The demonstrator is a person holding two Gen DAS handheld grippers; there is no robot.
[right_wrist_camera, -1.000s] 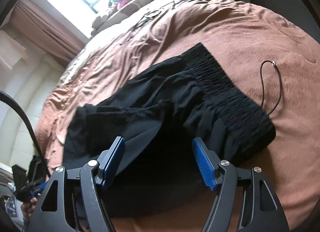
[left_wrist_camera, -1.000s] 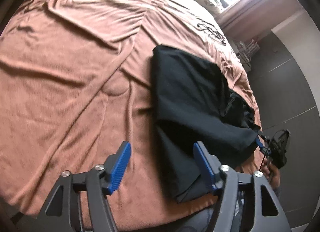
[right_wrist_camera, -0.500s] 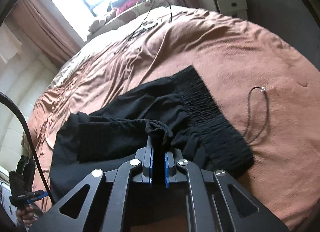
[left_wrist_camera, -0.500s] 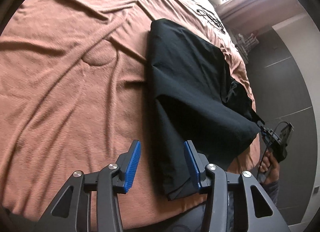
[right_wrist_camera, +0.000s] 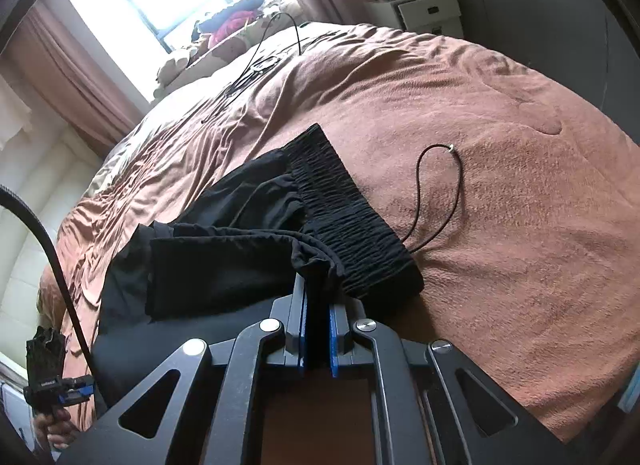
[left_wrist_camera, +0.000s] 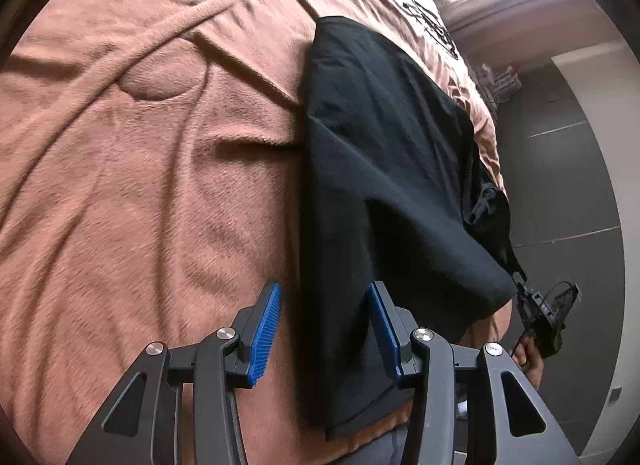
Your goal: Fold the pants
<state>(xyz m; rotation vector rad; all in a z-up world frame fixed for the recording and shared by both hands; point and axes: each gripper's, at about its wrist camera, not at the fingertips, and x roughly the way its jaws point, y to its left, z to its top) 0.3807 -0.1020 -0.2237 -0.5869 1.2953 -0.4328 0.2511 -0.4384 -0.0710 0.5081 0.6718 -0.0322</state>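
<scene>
Black pants (left_wrist_camera: 384, 169) lie partly folded on a brown blanket (left_wrist_camera: 140, 185). My left gripper (left_wrist_camera: 324, 325) is open, its blue fingers straddling the near hem edge of a leg, just above the cloth. In the right wrist view the pants (right_wrist_camera: 240, 257) show their ribbed waistband (right_wrist_camera: 352, 225) at the right. My right gripper (right_wrist_camera: 318, 329) is shut on a bunched fold of the pants beside the waistband and lifts it a little.
The waistband drawstring (right_wrist_camera: 436, 189) loops on the blanket to the right. Black cables (right_wrist_camera: 256, 65) lie toward the pillows and window. A white drawer unit (right_wrist_camera: 420, 13) stands past the bed. The other gripper and hand show at the bed's edge (left_wrist_camera: 548, 317).
My right gripper shut on the fold by the waistband and has lifted it. My left gripper narrowed and moved in over the leg's hem edge.
</scene>
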